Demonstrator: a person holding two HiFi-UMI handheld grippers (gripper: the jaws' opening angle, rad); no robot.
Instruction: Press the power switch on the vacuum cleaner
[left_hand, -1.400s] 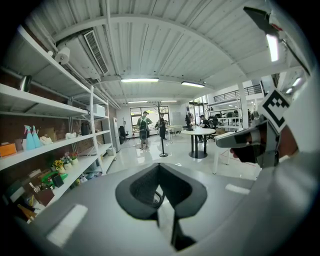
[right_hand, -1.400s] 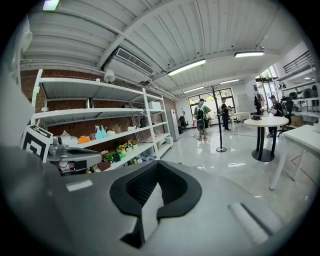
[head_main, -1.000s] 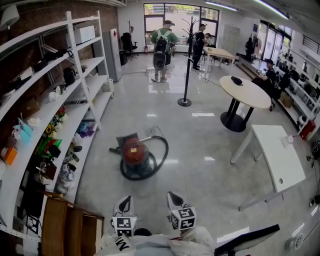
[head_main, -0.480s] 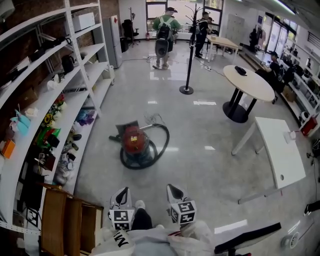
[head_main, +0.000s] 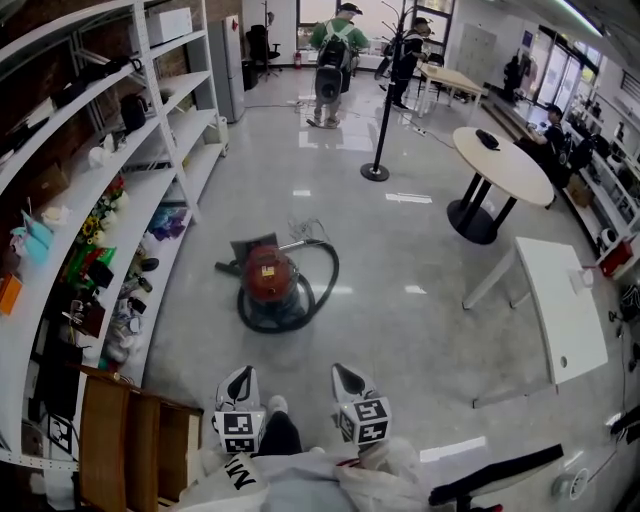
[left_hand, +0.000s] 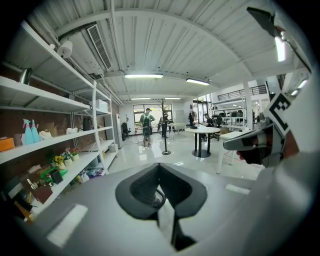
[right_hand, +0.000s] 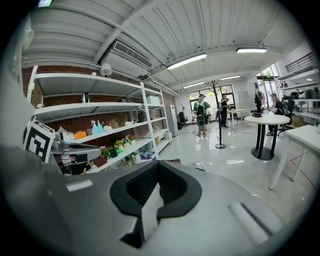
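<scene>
The vacuum cleaner (head_main: 268, 283), red and round, sits on the glossy floor (head_main: 400, 340) just left of the frame's centre in the head view. Its dark hose (head_main: 325, 285) curls round its right side and front. I can't pick out the power switch from here.

My two tools are at the bottom edge, well apart from it. The left gripper (head_main: 240, 380) points up the frame at bottom centre-left. In its own view its jaws are pressed together at the tips, with nothing between them (left_hand: 160, 167). The right gripper (head_main: 347, 378) is just beside it at bottom centre-right, and it is also pressed together and empty (right_hand: 159, 165).

White shelving (head_main: 100, 200) packed with odds and ends runs up the left side. A wooden crate (head_main: 130, 440) is at lower left. A black coat stand (head_main: 378, 130) rises at upper centre, and a round table (head_main: 500, 165) is at upper right. A white table (head_main: 560, 310) lies along the right edge. A person with a backpack (head_main: 332, 50) is at the top.
</scene>
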